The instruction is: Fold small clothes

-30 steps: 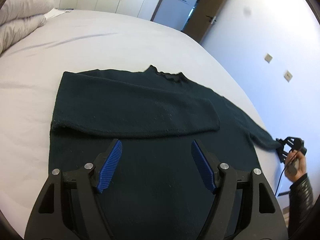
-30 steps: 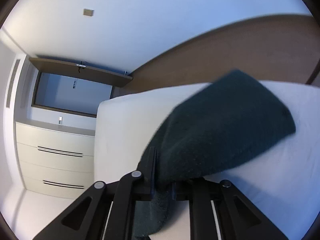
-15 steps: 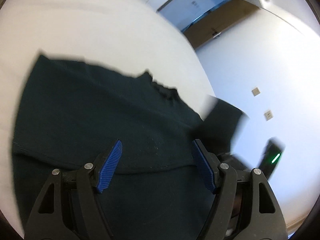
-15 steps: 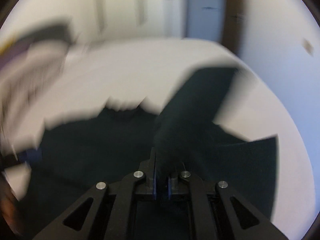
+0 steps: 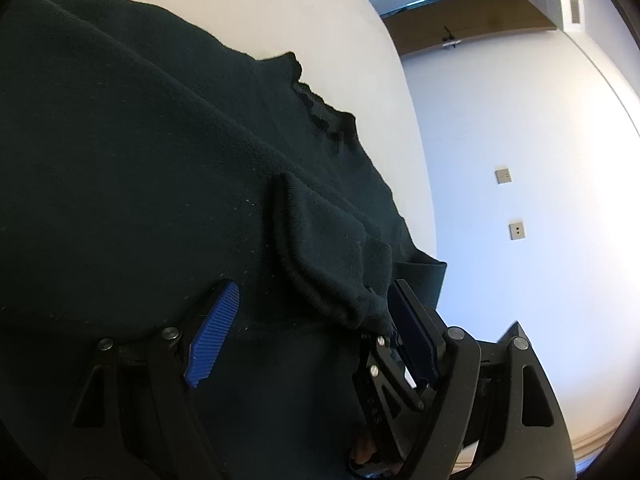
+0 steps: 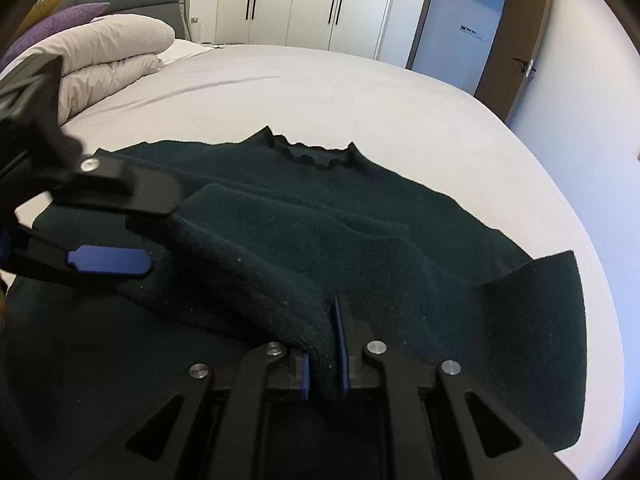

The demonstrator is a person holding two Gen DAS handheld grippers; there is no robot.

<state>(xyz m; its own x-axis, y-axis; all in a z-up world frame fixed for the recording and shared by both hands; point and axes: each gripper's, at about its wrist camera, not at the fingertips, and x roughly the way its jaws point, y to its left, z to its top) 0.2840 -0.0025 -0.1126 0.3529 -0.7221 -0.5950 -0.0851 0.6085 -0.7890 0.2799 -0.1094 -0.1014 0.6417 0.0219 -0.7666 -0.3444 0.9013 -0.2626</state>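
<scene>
A dark green sweater (image 6: 360,200) lies flat on the white bed, neck away from me, its left sleeve folded across the chest. My right gripper (image 6: 322,344) pinches the right sleeve's cuff (image 6: 316,332) between its blue pads; its jaws are opening slightly. The sleeve is drawn over the sweater's body. My left gripper (image 5: 314,286) hovers low over the sweater (image 5: 140,160), jaws opening, nothing gripped. The cuff (image 5: 344,292) and the right gripper (image 5: 400,340) sit beside its right finger. In the right wrist view, the left gripper (image 6: 162,232) reaches in from the left.
The white bed sheet (image 6: 360,92) stretches beyond the sweater. A folded duvet and pillows (image 6: 112,52) lie at the far left. Wardrobe doors (image 6: 300,0) and a brown door (image 6: 520,40) stand behind. The bed's edge and a wall with sockets (image 5: 503,176) are on the right.
The right gripper has carried the sleeve from the bed's right edge in over the sweater's body. The left gripper has sunk closer to the sweater, rolled, and moved toward the right gripper.
</scene>
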